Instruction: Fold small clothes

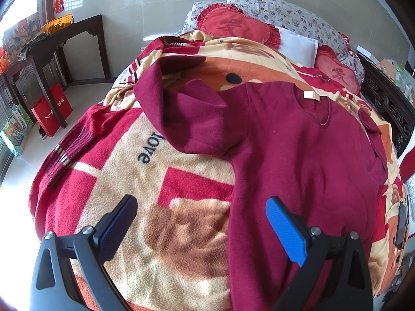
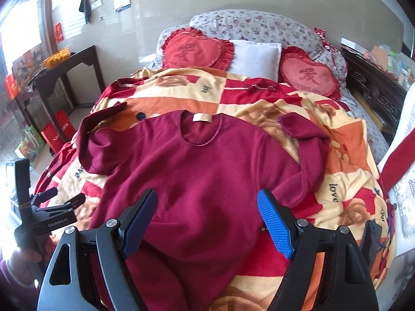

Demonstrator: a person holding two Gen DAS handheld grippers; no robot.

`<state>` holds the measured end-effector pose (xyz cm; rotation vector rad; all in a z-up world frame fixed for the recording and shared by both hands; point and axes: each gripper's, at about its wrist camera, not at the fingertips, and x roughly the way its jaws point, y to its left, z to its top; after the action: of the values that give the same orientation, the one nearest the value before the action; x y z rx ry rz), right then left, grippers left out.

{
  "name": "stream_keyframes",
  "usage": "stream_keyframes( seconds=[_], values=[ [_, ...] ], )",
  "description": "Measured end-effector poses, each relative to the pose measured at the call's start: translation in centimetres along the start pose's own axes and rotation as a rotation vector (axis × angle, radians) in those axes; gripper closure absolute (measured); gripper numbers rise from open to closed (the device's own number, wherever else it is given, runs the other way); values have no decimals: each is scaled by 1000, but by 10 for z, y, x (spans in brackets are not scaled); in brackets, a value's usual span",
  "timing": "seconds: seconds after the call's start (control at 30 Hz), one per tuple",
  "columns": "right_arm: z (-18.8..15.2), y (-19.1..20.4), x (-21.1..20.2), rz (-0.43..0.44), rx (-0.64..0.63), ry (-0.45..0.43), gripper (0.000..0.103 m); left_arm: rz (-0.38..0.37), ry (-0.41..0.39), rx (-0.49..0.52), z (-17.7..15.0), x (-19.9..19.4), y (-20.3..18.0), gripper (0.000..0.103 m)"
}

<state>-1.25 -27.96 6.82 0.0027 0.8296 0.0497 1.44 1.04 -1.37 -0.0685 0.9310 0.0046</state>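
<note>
Left gripper [image 1: 201, 208]: jaws spread wide, holding nothing, above the left edge of the garment; also seen at the left border of the right wrist view [image 2: 63, 195].
Right gripper [image 2: 207, 202]: jaws wide apart, empty, over the garment's lower middle.
Dark red long-sleeved knit sweater [image 2: 197, 171]: spread front-up on the bed, neck label away from the grippers, both sleeves bent and crumpled.
Red, cream and orange fleece blanket [image 2: 345, 178]: covers the bed beneath the sweater.
Red heart-shaped frilled cushions [image 2: 194, 49]: at the bed's head, beside a white pillow [image 2: 255, 57].
</note>
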Motion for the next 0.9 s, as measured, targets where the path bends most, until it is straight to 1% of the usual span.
stream_keyframes(
  seconds=[0.33, 0.57, 0.9],
  values=[
    [2, 20, 12, 38, -22, 19, 41, 3, 7, -11, -1, 3, 4, 2],
    [-2, 30, 27, 16, -37, 45, 41, 2, 14, -14, -1, 5, 6, 2],
    [-5, 35, 40, 17, -47, 77, 41, 2, 14, -16, 0, 5, 6, 2]
  ],
)
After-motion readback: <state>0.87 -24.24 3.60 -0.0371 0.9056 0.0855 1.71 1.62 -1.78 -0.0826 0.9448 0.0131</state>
